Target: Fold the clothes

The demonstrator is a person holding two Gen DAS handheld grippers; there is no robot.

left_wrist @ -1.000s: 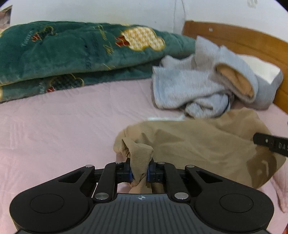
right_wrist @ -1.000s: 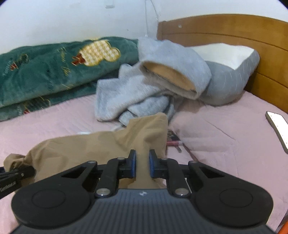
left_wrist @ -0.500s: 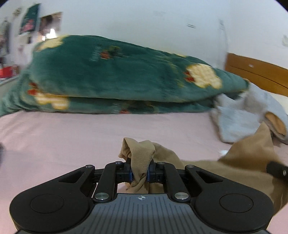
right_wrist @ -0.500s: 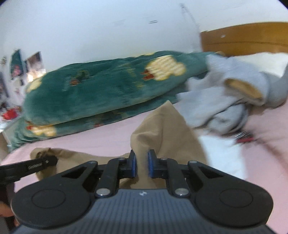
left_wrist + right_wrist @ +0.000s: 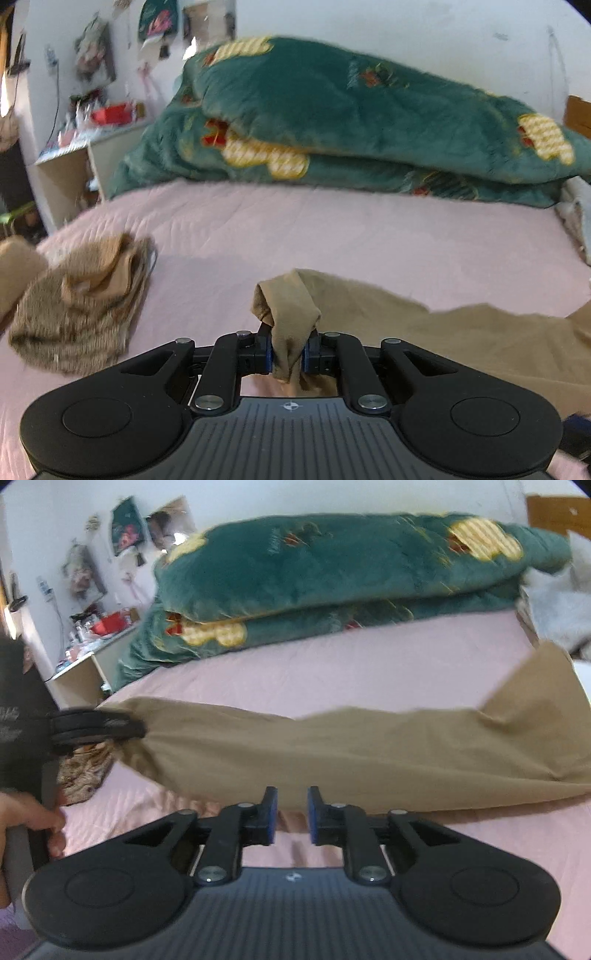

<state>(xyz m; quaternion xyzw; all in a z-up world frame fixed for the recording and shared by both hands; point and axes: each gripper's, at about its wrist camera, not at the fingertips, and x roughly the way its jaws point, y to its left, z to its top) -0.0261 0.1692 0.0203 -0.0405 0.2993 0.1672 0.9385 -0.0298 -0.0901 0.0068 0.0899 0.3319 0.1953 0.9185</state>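
Pink quilted bedspread point(image 5: 295, 229) filled the left wrist view, with a folded green blanket point(image 5: 351, 110) along the wall behind it. My left gripper point(image 5: 287, 356) was clamped on a bunched corner of the tan garment point(image 5: 461, 339), cloth pinched between the blue pads; the rest trailed off to the right over the bed. A brown furry garment point(image 5: 74, 314) with a tan lining lay in a heap at the left edge. Beyond the bed I noted a cluttered side table point(image 5: 70, 155).

Right wrist view: same bedspread point(image 5: 332, 664) and blanket point(image 5: 332, 568). The tan garment point(image 5: 332, 753) hung stretched across the frame, its left end held by the left gripper point(image 5: 125, 727), the person's hand point(image 5: 33, 819) below on its handle. My right gripper point(image 5: 290, 818) was opening, jaws parted, nothing pressed between the pads; the garment's lower edge sat just beyond the fingertips. Grey clothing point(image 5: 557, 605) showed at far right.
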